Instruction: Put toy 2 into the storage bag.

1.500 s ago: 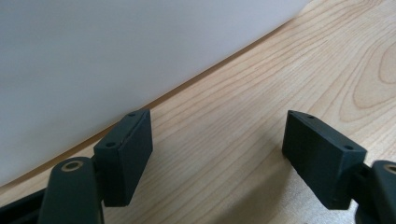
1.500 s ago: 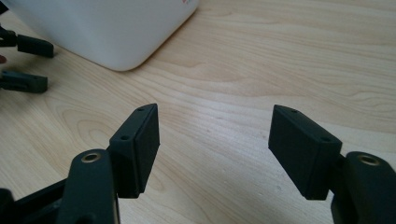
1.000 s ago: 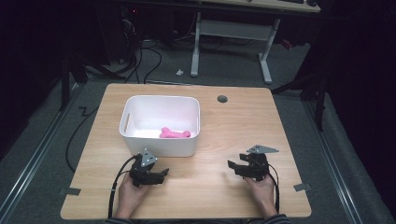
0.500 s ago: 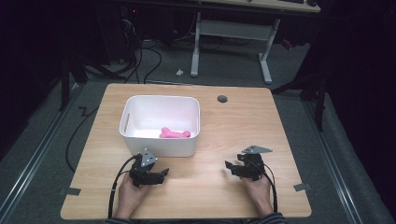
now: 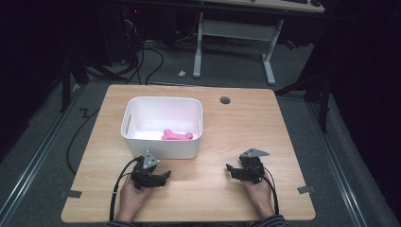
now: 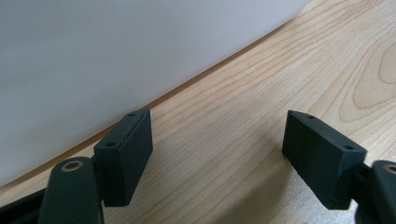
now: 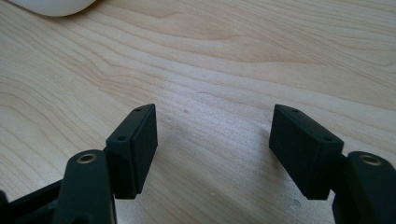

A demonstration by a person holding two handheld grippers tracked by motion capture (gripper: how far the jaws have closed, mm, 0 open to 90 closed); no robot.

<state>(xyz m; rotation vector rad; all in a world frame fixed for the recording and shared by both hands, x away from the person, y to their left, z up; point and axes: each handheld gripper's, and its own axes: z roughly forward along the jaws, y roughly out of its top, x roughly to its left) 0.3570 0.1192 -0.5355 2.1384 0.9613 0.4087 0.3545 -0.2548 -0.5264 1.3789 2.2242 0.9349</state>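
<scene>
Beyond the left claw (image 5: 163, 176), inside the white bin (image 5: 142, 101) just ahead of it, lies the pink bone-shaped toy (image 5: 177, 135), probably light and slightly rubbery, best pinched across its narrow shaft; left and right claw (image 5: 230, 169) both stand open and empty.

The white bin (image 6: 116, 60) is cut off by the left gripper view's edges; its contents stay hidden there.

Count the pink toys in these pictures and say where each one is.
1. The pink bone-shaped toy lies on the floor of the white bin, near its front wall. The front wall could hide something small behind it.
</scene>
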